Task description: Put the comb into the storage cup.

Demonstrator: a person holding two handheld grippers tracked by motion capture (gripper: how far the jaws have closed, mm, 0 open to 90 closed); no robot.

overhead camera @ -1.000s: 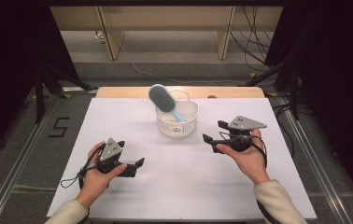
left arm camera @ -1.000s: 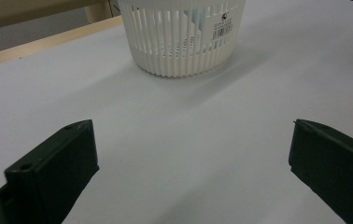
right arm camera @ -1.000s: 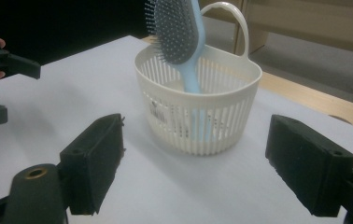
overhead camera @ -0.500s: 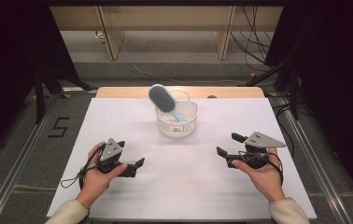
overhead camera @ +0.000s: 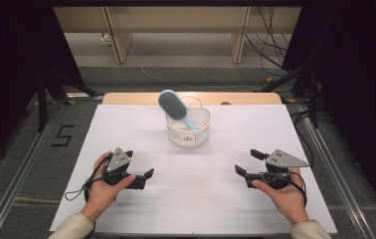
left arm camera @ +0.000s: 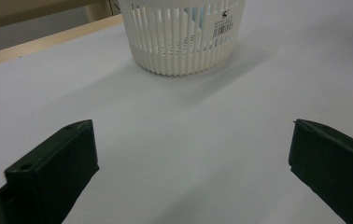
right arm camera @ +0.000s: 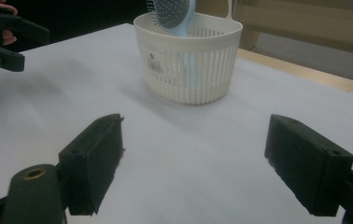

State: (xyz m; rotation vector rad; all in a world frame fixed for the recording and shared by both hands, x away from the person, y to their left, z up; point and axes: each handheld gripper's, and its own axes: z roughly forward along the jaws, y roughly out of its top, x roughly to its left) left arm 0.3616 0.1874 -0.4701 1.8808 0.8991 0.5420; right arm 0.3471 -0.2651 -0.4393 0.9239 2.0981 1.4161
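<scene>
A white slotted basket (overhead camera: 188, 130) stands on the far middle of the white table (overhead camera: 126, 124). A hairbrush (overhead camera: 172, 104) with a grey-blue head and light blue handle stands in it, head up and leaning to the left. My left gripper (overhead camera: 140, 166) rests open at the near left, held by a hand, with nothing between its jaws. My right gripper (overhead camera: 246, 162) is open at the near right, also holding nothing. In the left gripper view the open gripper (left arm camera: 191, 126) faces the basket (left arm camera: 184, 37). In the right gripper view the open gripper (right arm camera: 195, 121) faces the basket (right arm camera: 188, 60) and brush (right arm camera: 172, 11).
A wooden strip (overhead camera: 136, 98) runs along the table's far edge. Metal rails and cables lie on the floor at both sides. The left gripper (right arm camera: 2, 37) appears at the upper left of the right gripper view.
My right gripper has drawn back from near the basket toward the table's near right, and stays open. The left gripper has not moved.
</scene>
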